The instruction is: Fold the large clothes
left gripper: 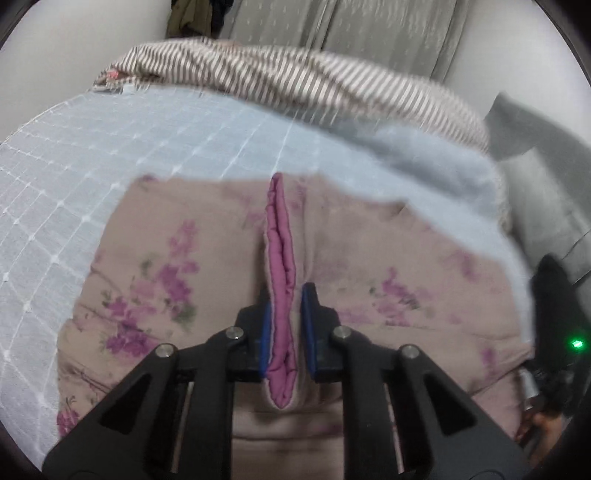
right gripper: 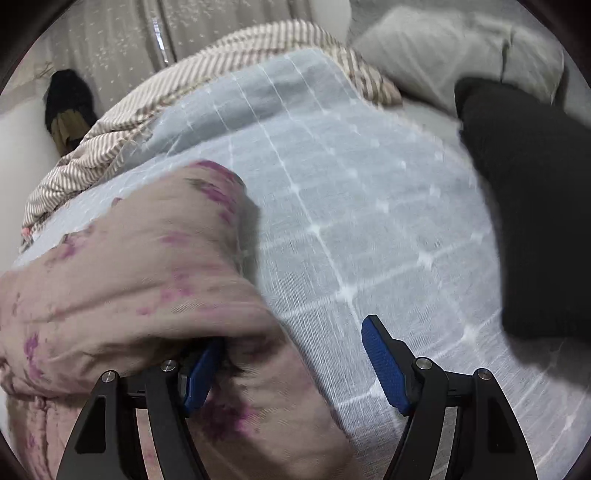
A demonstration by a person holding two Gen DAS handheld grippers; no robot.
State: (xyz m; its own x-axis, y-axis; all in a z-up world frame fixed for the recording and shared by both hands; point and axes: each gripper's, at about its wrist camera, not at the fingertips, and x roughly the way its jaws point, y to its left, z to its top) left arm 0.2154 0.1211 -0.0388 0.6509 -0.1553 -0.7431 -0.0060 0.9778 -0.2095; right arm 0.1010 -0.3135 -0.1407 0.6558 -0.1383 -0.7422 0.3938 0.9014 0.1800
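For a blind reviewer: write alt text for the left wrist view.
The left gripper pinches a magenta-lined ridge of the floral garment, which lies on a pale blue checked bedspread. A striped blanket is bunched beyond.

A light blue bedcover (right gripper: 369,206) with a white grid pattern lies over the bed. At its far edge lies a crumpled brown and white striped blanket (left gripper: 295,77). Behind this hangs a pale grey curtain (left gripper: 332,26). A grey pillow (right gripper: 461,48) rests near the far right corner, and a black cloth (right gripper: 528,206) lies at the right edge.
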